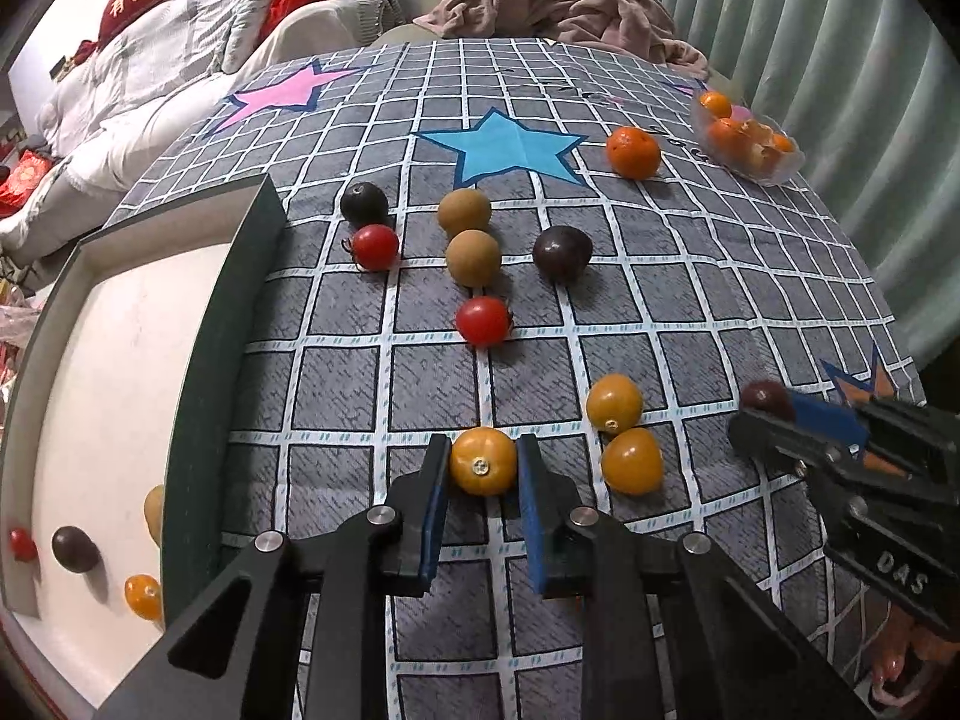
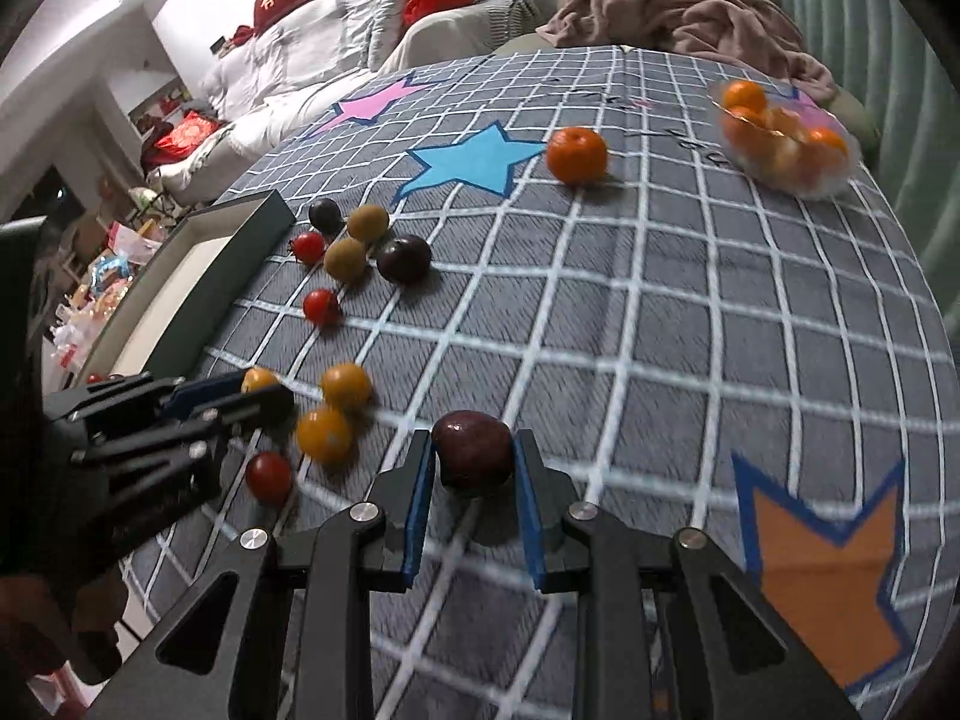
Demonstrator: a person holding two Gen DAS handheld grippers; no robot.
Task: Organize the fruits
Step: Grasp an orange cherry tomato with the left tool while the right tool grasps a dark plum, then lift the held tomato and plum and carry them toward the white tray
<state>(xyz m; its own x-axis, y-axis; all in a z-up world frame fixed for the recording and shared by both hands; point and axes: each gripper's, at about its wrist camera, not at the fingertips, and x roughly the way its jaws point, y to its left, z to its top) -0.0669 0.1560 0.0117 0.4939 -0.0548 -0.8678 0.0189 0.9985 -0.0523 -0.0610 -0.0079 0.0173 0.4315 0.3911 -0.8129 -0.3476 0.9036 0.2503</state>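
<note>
My left gripper (image 1: 483, 461) is shut on a yellow tomato (image 1: 483, 461) low on the checked cloth (image 1: 690, 300). My right gripper (image 2: 472, 450) is shut on a dark purple fruit (image 2: 472, 450), held just above the cloth; in the left wrist view that right gripper (image 1: 765, 405) shows at the right edge with the dark purple fruit (image 1: 767, 399) at its tips. Two more yellow tomatoes (image 1: 614, 402) (image 1: 632, 461) lie beside the left gripper. Red tomatoes (image 1: 483, 321), brown fruits (image 1: 473, 258) and dark fruits (image 1: 562, 253) lie further off. A dark-walled box (image 1: 240, 324) at left holds several fruits.
A loose orange (image 1: 633, 151) sits near a clear bowl (image 1: 774, 174) of oranges at the far right. A pink blanket (image 1: 570, 6) lies beyond the cloth's far edge. A red tomato (image 2: 269, 477) lies near the left gripper (image 2: 258, 393) in the right wrist view.
</note>
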